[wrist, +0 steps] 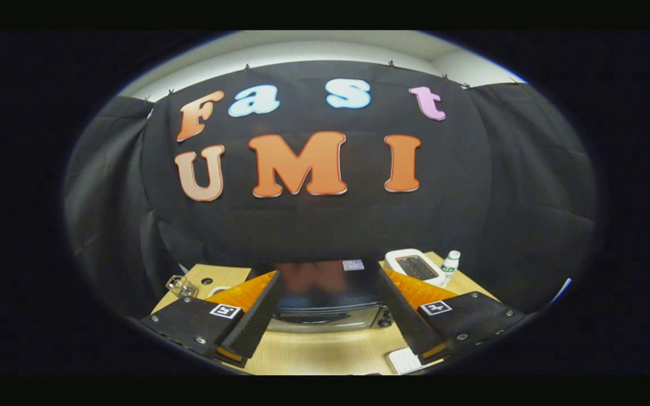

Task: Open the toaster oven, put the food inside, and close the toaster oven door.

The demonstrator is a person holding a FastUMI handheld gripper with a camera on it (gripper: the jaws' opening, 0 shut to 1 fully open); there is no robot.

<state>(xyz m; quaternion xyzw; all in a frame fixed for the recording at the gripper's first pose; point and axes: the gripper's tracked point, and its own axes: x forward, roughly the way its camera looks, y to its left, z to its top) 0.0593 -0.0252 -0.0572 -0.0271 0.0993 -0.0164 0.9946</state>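
One view, looking along my fingers: the oven stands on the table just ahead, framed between the two fingers, its door seemingly up and closed, handle across the front. I can't make out any food, so this fits either an oven waiting to be opened or one already loaded and closed. My gripper is spread wide, released, holding and touching nothing. A toaster and bottle sit beyond to the right.
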